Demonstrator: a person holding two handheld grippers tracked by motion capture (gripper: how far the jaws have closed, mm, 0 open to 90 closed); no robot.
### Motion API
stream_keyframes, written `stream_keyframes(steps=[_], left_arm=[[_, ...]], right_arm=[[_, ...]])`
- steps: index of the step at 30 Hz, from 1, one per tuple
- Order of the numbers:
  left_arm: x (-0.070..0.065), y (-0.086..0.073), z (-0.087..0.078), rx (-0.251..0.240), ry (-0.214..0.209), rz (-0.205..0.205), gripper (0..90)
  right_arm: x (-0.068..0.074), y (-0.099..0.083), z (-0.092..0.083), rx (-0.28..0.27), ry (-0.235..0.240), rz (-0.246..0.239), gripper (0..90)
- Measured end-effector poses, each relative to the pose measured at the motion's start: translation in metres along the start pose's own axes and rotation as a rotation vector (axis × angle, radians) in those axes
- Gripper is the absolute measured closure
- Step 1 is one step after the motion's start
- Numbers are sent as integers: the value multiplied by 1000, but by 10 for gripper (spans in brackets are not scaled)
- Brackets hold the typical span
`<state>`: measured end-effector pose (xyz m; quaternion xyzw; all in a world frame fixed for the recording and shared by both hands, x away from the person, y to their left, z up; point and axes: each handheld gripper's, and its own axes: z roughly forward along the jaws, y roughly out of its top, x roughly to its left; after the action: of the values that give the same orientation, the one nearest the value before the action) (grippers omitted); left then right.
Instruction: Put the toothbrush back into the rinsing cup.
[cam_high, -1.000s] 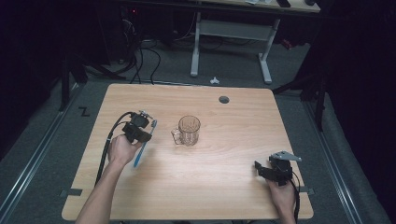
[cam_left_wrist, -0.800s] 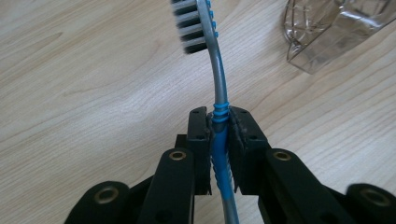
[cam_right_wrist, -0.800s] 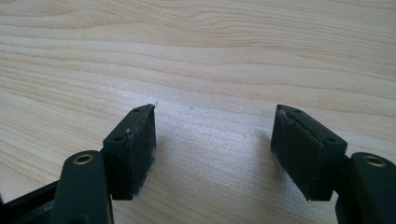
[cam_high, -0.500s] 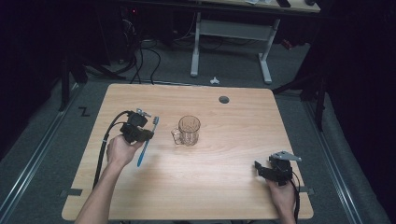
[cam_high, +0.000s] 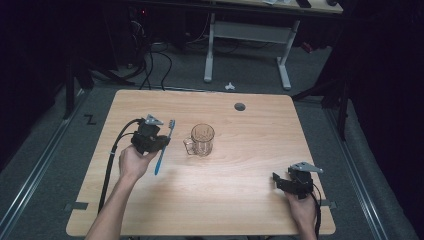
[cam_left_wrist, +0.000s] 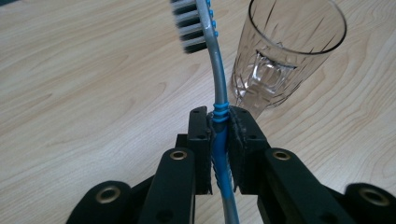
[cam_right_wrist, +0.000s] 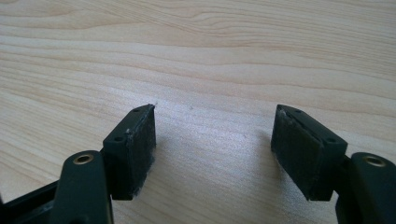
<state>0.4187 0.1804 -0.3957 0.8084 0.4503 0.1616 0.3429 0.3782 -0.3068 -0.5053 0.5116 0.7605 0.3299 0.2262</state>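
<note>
A blue and grey toothbrush (cam_high: 164, 145) is held clear of the table, bristle head away from the person. My left gripper (cam_high: 159, 141) is shut on its handle. In the left gripper view the pads (cam_left_wrist: 201, 140) clamp the blue grip of the toothbrush (cam_left_wrist: 215, 70), and the bristles point left. A clear glass mug (cam_high: 201, 140) with a handle stands upright just right of the brush; in the left gripper view the mug (cam_left_wrist: 280, 51) is beyond the jaws to the right. My right gripper (cam_high: 278, 181) rests at the table's front right, open, with bare wood between its pads (cam_right_wrist: 135, 149).
The wooden table (cam_high: 250, 200) has a round cable hole (cam_high: 240, 106) near its far edge. A cable (cam_high: 112, 155) trails from the left gripper over the table's left side. Behind the table stand a white desk frame (cam_high: 250, 45) and floor cables.
My left gripper has risen with the toothbrush and shifted right, toward the mug. The right gripper has stayed where it was.
</note>
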Motion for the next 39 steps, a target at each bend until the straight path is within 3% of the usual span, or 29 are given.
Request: stream_keyframes(steps=[3, 9, 16, 22, 28, 39], left_arm=[[-3, 2, -2, -31, -14, 6, 800], [-5, 4, -2, -34, -23, 21, 801], [-10, 10, -6, -79, -38, 20, 801], [-16, 15, -10, -130, -28, 39, 801], [-19, 19, -10, -148, -19, 54, 802], [-19, 25, -8, -207, -10, 43, 803]], right_arm=[[0, 0, 0, 0, 0, 0, 311], [0, 0, 0, 0, 1, 3, 311], [0, 0, 0, 0, 1, 3, 311], [0, 0, 0, 0, 2, 4, 311], [0, 0, 0, 0, 3, 6, 310], [0, 0, 0, 0, 2, 3, 310]])
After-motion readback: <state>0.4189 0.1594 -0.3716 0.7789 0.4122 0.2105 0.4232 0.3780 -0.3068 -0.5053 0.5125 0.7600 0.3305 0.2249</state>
